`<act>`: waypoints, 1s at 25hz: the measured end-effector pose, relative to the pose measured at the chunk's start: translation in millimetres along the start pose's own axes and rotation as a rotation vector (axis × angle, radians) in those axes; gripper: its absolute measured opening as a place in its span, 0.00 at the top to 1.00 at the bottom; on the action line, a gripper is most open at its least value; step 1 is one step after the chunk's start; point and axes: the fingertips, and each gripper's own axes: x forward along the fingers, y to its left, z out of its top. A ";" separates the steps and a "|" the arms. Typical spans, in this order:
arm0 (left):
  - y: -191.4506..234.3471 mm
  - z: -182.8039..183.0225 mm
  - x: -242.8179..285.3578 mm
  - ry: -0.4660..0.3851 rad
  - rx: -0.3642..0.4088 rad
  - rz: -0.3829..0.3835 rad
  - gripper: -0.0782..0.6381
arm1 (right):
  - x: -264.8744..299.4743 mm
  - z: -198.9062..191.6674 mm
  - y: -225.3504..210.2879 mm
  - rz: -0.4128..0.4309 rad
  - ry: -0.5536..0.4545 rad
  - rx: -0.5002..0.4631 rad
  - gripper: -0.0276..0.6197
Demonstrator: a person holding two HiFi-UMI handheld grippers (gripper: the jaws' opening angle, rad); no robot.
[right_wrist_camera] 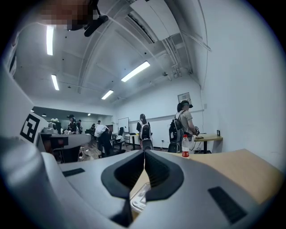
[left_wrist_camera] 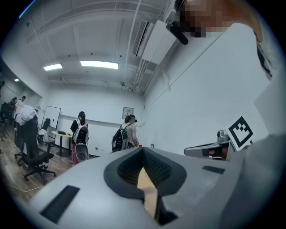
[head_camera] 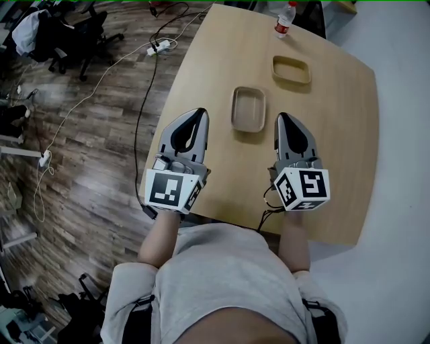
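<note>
From the head view, the person holds both tools low over the near edge of the wooden table [head_camera: 336,134]. The left gripper [head_camera: 199,112] hangs over the table's left edge and the right gripper [head_camera: 282,116] sits further in. The near tray [head_camera: 248,109], a shallow tan one, lies on the table between the 2 tips, close to each and touching neither. A second, far tray [head_camera: 291,70] lies beyond it, and a bottle [head_camera: 285,19] with a red label stands near the far edge. On the wood floor to the left, a power strip [head_camera: 159,46] trails its cords. In the left gripper view, that claw's 2 jaws are pressed together at the tips with nothing caught between them. Only a sliver of tabletop shows through the gap behind the tips. The other tool's marker cube [left_wrist_camera: 241,132] shows off to the right, and 2 people with backpacks [left_wrist_camera: 80,134] stand far back. In the right gripper view, its jaws likewise meet tip to tip and are empty. A bit of the tray's rim shows low in the opening behind them, and the bottle stands ahead on the table.
</note>
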 end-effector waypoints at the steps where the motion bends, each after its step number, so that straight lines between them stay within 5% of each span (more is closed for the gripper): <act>1: -0.9 -2.6 3.2 0.008 0.000 0.003 0.87 | 3.7 -1.9 -3.9 0.003 0.005 0.003 0.94; 25: 4.4 -60.8 23.4 0.148 -0.035 0.016 0.87 | 45.8 -91.8 -23.7 0.013 0.219 0.050 0.94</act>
